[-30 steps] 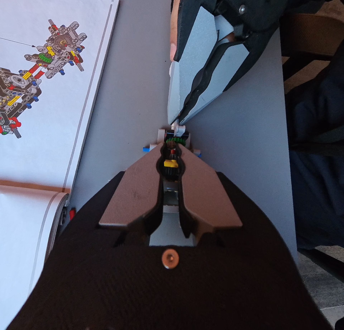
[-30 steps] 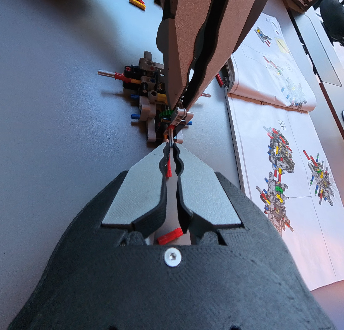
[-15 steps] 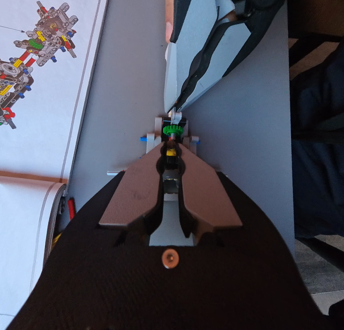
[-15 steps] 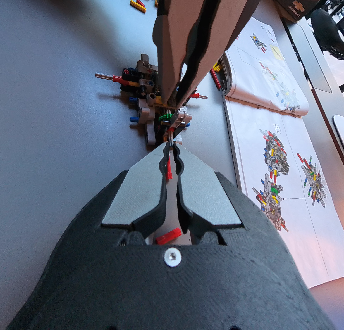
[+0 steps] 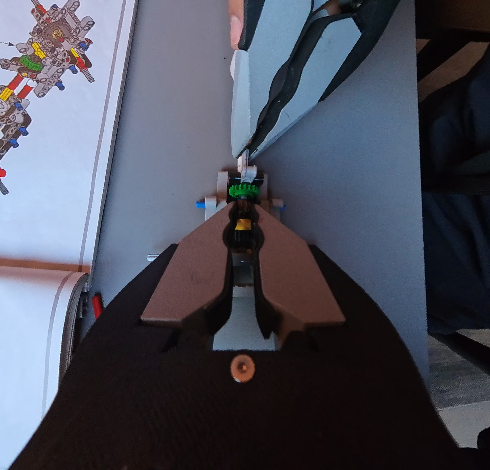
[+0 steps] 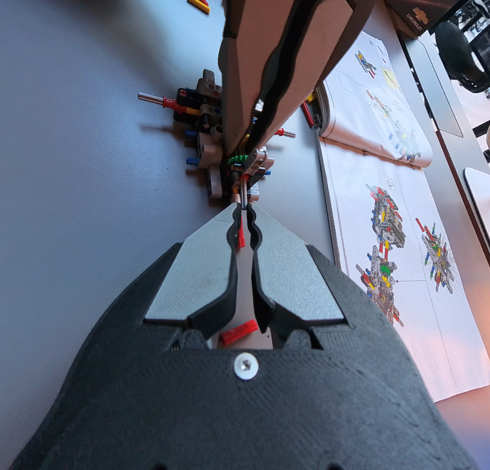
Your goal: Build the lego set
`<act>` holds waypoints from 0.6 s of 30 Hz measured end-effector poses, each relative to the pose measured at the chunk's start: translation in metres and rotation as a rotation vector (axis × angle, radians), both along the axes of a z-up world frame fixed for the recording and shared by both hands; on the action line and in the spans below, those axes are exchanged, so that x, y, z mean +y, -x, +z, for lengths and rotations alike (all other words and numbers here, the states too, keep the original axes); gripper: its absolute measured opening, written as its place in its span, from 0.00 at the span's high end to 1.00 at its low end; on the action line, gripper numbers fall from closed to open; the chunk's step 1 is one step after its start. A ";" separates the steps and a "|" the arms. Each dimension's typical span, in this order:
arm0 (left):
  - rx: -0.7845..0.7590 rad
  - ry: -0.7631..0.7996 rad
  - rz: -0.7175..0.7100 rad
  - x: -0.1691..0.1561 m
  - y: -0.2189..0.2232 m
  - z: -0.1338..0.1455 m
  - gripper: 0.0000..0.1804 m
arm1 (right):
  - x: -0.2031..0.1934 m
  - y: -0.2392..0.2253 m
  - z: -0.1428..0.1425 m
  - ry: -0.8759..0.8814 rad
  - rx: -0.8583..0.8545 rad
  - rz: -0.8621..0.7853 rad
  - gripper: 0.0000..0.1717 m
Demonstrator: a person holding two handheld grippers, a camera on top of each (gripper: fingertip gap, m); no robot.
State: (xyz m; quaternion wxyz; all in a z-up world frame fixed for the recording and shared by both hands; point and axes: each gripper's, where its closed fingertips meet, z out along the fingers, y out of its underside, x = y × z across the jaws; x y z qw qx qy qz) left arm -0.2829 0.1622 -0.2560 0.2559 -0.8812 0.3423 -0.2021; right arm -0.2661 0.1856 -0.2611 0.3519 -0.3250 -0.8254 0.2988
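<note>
A small brick assembly (image 6: 209, 128) of grey, black, yellow and red parts with a green gear (image 5: 243, 190) lies on the grey table (image 6: 79, 165). My left gripper (image 5: 244, 208), with brown fingers, is shut on the assembly's black and yellow middle part just behind the gear; it also shows in the right wrist view (image 6: 238, 149), coming down from above. My right gripper (image 6: 244, 206), with grey fingers, is shut on a thin dark axle (image 6: 242, 192) that sticks out of a grey connector (image 6: 256, 162) on the assembly's near end. It also shows in the left wrist view (image 5: 245, 153).
An open instruction booklet (image 6: 397, 218) lies right of the assembly, and is at the left in the left wrist view (image 5: 53, 152). Loose red pins lie under my right gripper (image 6: 240, 334) and by the booklet's spine (image 5: 96, 304). Loose bricks (image 6: 198, 3) lie far back. The table edge (image 5: 417, 165) runs close by. The tips of both grippers are at nearly the same place.
My left gripper has slid back along the assembly, so the green gear now shows in full. My right gripper has stayed shut on the axle throughout.
</note>
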 end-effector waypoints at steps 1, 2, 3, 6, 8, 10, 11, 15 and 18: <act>-0.013 -0.001 -0.001 0.000 0.000 0.000 0.97 | 0.000 0.000 0.000 -0.002 0.002 0.002 1.00; -0.025 -0.008 -0.003 0.000 0.001 0.001 0.97 | -0.001 0.000 0.000 -0.004 0.004 0.004 1.00; -0.034 -0.021 -0.003 0.001 0.002 0.001 0.97 | -0.001 0.000 0.000 -0.005 0.004 0.005 1.00; -0.058 -0.059 -0.018 0.002 0.005 0.002 0.97 | -0.002 -0.001 0.000 -0.006 0.007 0.011 1.00; -0.064 -0.083 -0.033 0.002 0.006 0.002 0.97 | -0.003 0.000 0.000 -0.013 0.013 0.016 1.00; -0.081 -0.075 -0.031 0.002 0.006 0.002 0.98 | -0.003 0.000 0.000 -0.027 0.021 0.018 1.00; -0.089 -0.069 -0.030 0.001 0.006 0.002 0.97 | -0.003 0.000 0.000 -0.041 0.027 0.018 1.00; -0.124 -0.025 -0.026 -0.003 0.005 0.003 0.97 | -0.001 0.001 -0.001 -0.133 0.066 0.012 1.00; -0.142 -0.008 -0.022 -0.005 0.005 0.004 0.97 | -0.002 0.002 -0.001 -0.196 0.092 0.013 1.00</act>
